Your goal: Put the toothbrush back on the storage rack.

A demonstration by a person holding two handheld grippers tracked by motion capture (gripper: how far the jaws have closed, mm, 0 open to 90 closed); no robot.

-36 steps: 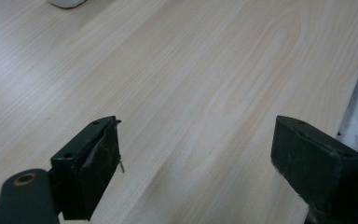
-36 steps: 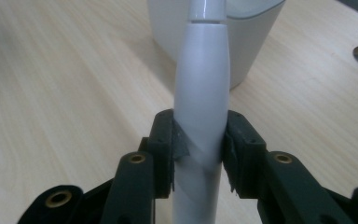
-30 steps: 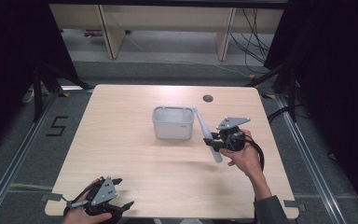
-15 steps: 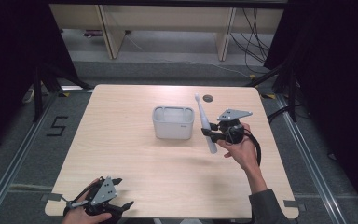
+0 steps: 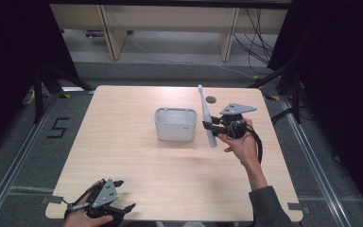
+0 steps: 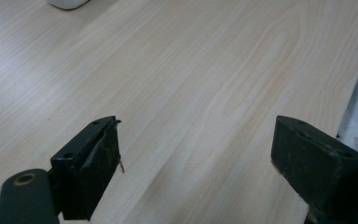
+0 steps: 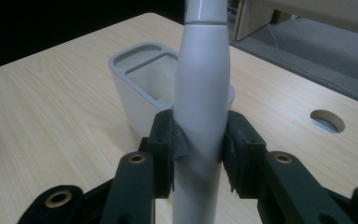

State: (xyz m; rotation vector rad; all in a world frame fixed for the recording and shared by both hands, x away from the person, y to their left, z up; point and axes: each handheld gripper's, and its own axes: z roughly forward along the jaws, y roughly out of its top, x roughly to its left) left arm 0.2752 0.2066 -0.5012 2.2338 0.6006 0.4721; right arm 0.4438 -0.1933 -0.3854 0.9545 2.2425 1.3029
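A white electric toothbrush [image 5: 206,120] stands nearly upright just right of a pale grey holder [image 5: 175,124] at the table's middle. My right gripper [image 5: 208,126] is shut on the toothbrush's thick handle [image 7: 200,116], with the brush head pointing up and away. In the right gripper view the holder [image 7: 142,84] sits right behind the handle, its two compartments open at the top. My left gripper [image 5: 123,195] rests open near the table's front left edge. Its jaws stand wide apart over bare wood in the left gripper view, with nothing between them [image 6: 196,154].
The wooden table [image 5: 123,156] has a round cable hole [image 5: 211,100] near its far right side. Shelving and cables lie on the floor beyond the far edge. A "5" mark [image 5: 57,127] is on the floor to the left.
My right gripper has lifted the toothbrush off the table and swung it from slanted to nearly upright, closer to the holder. The left gripper stayed in place.
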